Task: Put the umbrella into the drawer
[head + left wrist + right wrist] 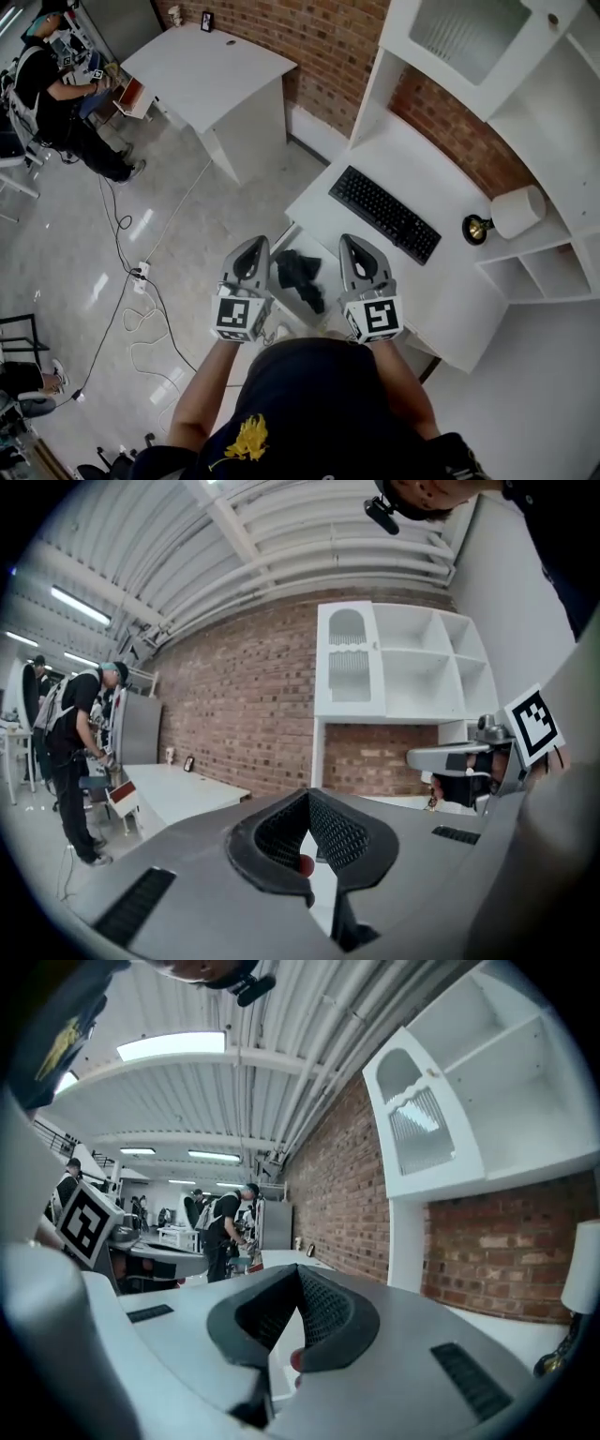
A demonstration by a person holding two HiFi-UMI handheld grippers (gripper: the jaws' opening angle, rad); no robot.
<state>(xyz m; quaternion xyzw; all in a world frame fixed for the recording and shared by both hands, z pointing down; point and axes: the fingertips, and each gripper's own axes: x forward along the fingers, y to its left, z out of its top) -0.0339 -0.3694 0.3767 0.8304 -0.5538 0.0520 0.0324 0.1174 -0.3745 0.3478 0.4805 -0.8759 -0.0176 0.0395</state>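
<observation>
In the head view a black folded umbrella (302, 274) lies in the open white drawer (291, 236) under the desk's left end. Both grippers are held up side by side above it, apart from it, and partly hide the drawer's sides. My left gripper (251, 247) stands left of the umbrella and my right gripper (355, 244) to its right. In the left gripper view the left gripper (307, 801) has its black pads together with nothing between them. In the right gripper view the right gripper (298, 1275) is also shut and holds nothing. Both point level toward the brick wall.
A white desk (422, 159) bears a black keyboard (384, 214) and a small lamp (511, 214), with white shelving (525, 112) above. A second white table (211, 70) stands far left, a person (56, 103) beside it. Cables (131, 281) trail over the floor.
</observation>
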